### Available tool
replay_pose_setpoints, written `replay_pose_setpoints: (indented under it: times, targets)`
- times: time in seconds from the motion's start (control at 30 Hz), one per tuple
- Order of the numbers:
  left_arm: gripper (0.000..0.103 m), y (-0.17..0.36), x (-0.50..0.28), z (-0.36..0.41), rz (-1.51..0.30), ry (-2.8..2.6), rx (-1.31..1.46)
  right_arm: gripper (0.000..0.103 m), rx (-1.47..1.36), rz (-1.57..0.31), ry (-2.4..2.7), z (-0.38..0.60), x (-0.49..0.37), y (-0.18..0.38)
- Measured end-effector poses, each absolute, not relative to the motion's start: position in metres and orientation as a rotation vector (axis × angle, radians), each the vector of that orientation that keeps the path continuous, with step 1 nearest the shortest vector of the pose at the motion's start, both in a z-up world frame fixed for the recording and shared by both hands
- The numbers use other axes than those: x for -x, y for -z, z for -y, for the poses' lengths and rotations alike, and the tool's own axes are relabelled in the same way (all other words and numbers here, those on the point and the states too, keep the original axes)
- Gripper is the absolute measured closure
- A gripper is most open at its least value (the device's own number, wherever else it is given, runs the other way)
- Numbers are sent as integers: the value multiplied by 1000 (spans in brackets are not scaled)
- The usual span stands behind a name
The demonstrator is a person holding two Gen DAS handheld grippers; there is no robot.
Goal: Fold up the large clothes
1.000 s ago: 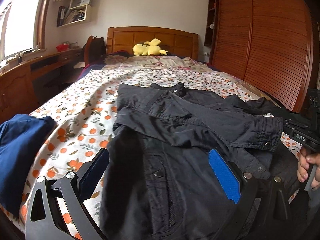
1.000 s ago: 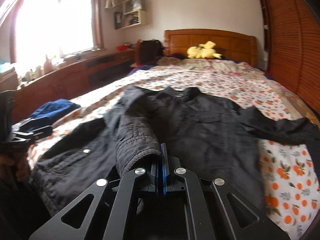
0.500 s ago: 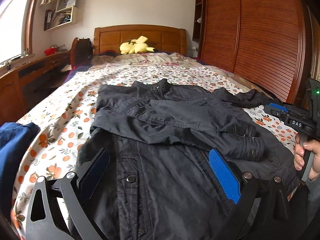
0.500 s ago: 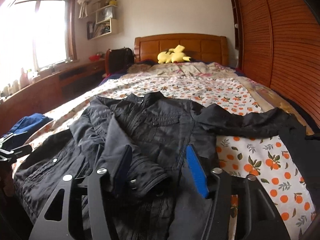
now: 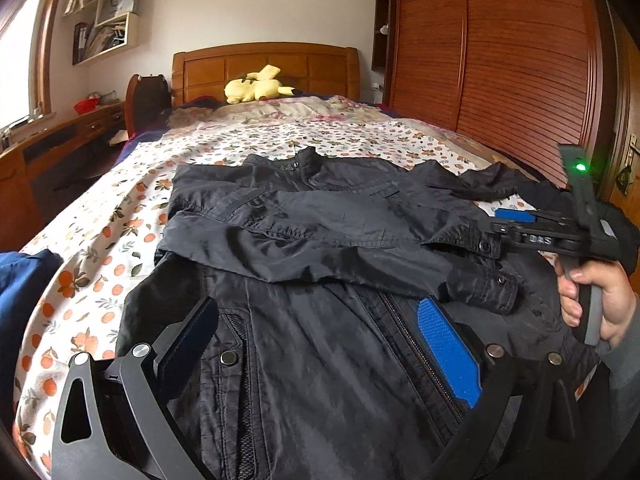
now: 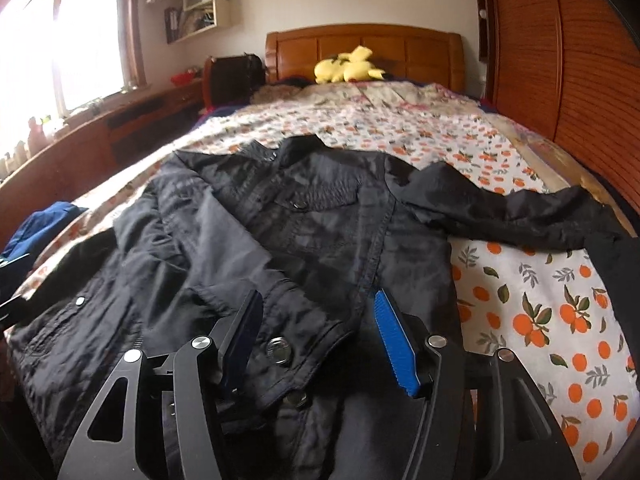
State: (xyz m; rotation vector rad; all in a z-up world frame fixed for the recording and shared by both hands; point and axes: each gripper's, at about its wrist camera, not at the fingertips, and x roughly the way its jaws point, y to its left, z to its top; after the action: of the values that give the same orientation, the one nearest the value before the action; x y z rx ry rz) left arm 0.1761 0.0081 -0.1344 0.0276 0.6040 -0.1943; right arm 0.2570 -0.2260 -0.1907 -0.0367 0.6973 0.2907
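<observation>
Right tool (image 6: 316,334) jaws apart over cuff (image 6: 296,344), left tool (image 5: 320,344) wide, black jacket (image 5: 320,240) collar toward headboard (image 5: 266,66)

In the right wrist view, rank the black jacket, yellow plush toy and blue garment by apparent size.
1. black jacket
2. yellow plush toy
3. blue garment

The last two look alike; the toy lies farther away, the garment is partly cut off.

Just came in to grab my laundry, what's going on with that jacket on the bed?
A person with a gripper in each hand is folding the black jacket on the flowered bedspread. One sleeve lies folded across the front; the other sleeve trails off sideways. The right gripper stands open around the folded sleeve's cuff, and the left gripper hovers open over the hem.
</observation>
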Motion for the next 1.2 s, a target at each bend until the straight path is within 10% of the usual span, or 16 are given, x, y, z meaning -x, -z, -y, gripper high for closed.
replay_pose_setpoints:
  times: [0.07,0.27,0.43,0.6,1.2]
  targets:
    - [3,136,-176,-6,-608,199,-33,48,24,-755,-300,227,-266,202]
    - [3,138,-176,-3,-612,202,-39,97,14,-725,-333,227,-259,198]
    - [3,139,-176,-4,-613,204,-38,97,14,-650,-205,234,-260,185]
    - [3,140,-178,-5,-616,206,-40,71,59,-621,-116,237,-257,176]
    - [3,138,-176,-3,-612,212,-31,70,155,-788,-317,201,-235,208]
